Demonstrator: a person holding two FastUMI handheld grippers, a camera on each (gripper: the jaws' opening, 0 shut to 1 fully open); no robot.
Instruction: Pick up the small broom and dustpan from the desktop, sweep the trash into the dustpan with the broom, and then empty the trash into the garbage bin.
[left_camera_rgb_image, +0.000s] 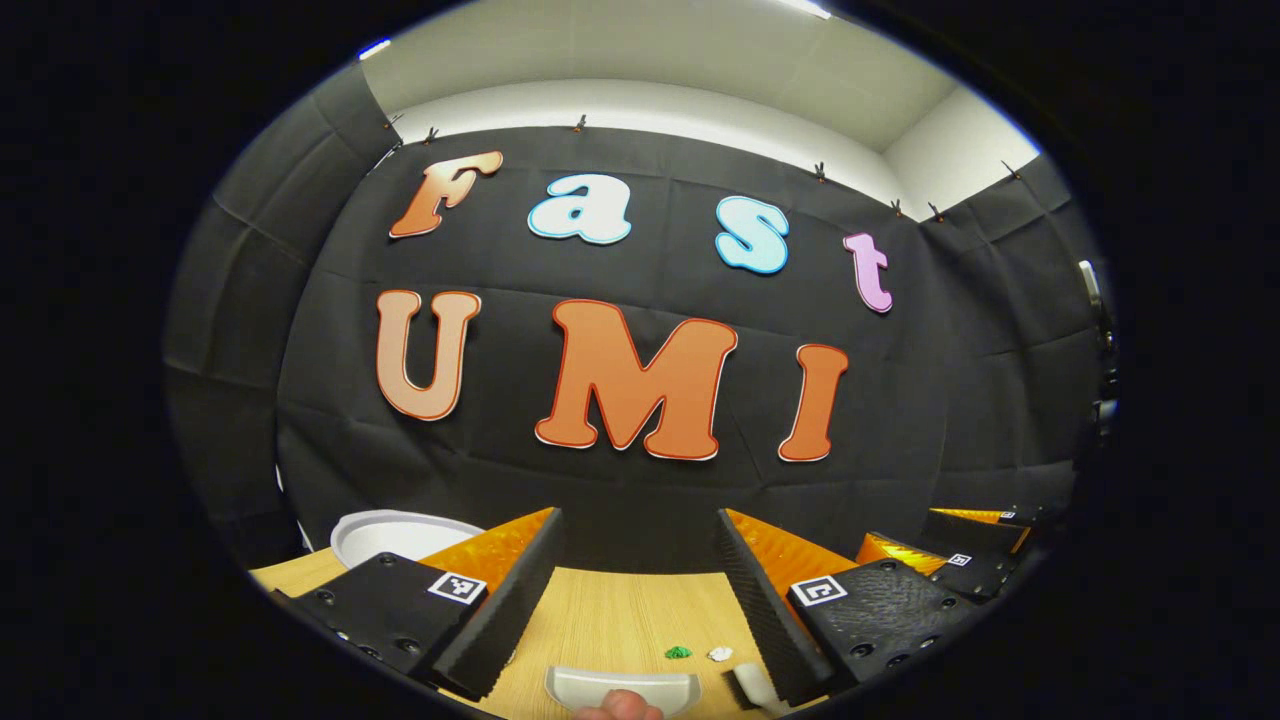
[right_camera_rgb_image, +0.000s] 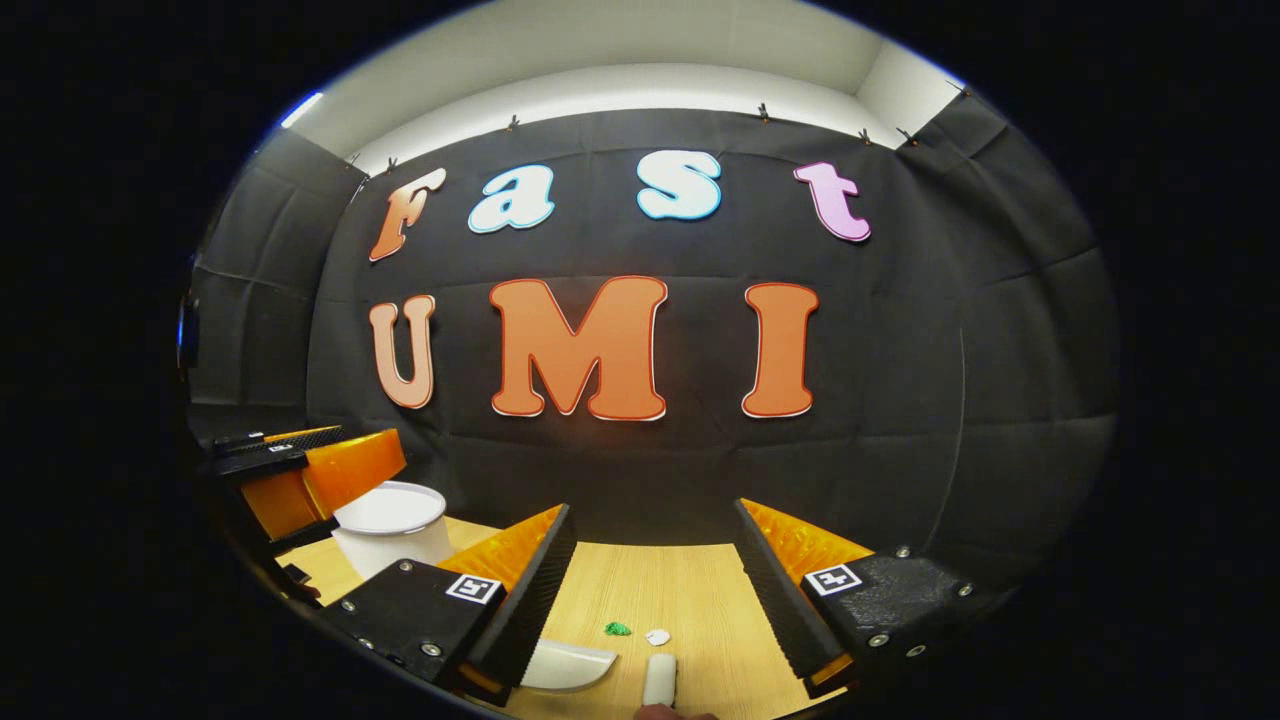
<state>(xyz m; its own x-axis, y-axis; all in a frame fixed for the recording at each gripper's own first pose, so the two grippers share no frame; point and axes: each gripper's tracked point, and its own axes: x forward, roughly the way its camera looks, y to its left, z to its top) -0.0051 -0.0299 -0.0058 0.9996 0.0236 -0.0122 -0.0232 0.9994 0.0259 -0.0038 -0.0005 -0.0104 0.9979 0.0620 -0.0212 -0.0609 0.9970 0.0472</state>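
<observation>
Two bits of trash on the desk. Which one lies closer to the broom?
The white scrap. It lies just beyond the broom, while the green scrap sits farther over, toward the dustpan.

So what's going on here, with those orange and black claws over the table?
A person holds two grippers above a wooden table. Both the left gripper and the right gripper are open and hold nothing. Below them lie a white dustpan, a small broom, a green scrap and a white scrap. A white garbage bin stands at the table's left. Nothing is picked up yet.
</observation>
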